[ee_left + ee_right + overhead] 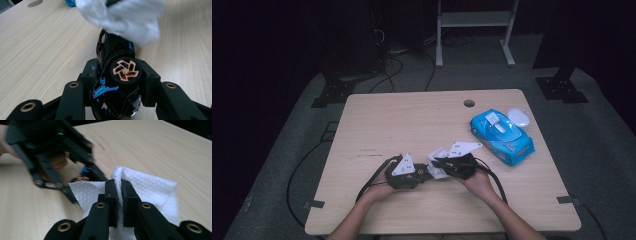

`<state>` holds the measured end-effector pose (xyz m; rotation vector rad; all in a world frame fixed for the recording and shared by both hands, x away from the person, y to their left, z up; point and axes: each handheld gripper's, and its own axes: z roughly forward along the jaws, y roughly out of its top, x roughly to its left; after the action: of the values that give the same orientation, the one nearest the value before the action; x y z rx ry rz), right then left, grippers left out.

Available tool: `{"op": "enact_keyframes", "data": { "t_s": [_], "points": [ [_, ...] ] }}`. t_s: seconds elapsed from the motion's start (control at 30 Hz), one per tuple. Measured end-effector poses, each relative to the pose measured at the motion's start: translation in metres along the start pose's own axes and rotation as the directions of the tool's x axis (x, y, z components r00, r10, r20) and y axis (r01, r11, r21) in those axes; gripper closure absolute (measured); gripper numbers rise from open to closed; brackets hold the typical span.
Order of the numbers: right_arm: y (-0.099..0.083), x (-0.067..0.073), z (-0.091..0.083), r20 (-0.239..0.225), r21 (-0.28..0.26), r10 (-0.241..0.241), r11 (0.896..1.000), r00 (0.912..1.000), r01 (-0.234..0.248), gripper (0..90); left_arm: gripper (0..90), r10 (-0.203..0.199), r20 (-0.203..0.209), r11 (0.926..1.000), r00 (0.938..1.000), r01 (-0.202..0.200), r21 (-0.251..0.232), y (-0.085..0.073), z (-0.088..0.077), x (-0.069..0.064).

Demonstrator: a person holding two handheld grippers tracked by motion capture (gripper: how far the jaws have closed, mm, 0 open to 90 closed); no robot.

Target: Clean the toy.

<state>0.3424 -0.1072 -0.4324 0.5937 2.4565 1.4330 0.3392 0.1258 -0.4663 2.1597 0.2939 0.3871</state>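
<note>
Now wiping: left gripper [117,82] clamps black toy car [117,52] near table's front edge; right gripper [119,195] pinches white embossed wipe [150,187]. Next, likely rub along the bodywork.

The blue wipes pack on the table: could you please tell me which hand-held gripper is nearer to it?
Right. The right hand-held gripper, clamping a white wipe, lies just left of the blue wipes pack; the left hand-held gripper, gripping a toy car, is farther left.
</note>
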Motion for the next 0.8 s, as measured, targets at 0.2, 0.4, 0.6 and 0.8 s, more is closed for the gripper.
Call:
{"op": "enact_keyframes", "data": {
  "t_s": [0.2,0.4,0.6,0.8],
  "points": [
    [-0.001,-0.001,-0.001,0.022,0.019,-0.014,1.0,0.9997,0.014,84.5,56.6,0.002,0.004,1.0,1.0,-0.002,0.007,-0.001,-0.002,0.0],
    [-0.009,-0.018,-0.017,0.096,0.026,0.01,1.0,0.9954,-0.013,84.5,56.6,0.004,0.003,1.0,1.0,-0.004,0.007,-0.001,-0.002,0.0],
    [-0.012,-0.026,-0.025,0.133,0.029,0.015,0.999,0.991,-0.019,84.5,56.6,0.008,0.0,0.9999,1.0,-0.008,0.007,-0.001,-0.003,0.0],
    [-0.018,-0.035,-0.033,0.147,0.022,0.065,0.997,0.987,-0.069,84.5,56.5,0.007,-0.003,0.9999,1.0,-0.006,0.011,-0.002,-0.005,0.001]
  ]
}}
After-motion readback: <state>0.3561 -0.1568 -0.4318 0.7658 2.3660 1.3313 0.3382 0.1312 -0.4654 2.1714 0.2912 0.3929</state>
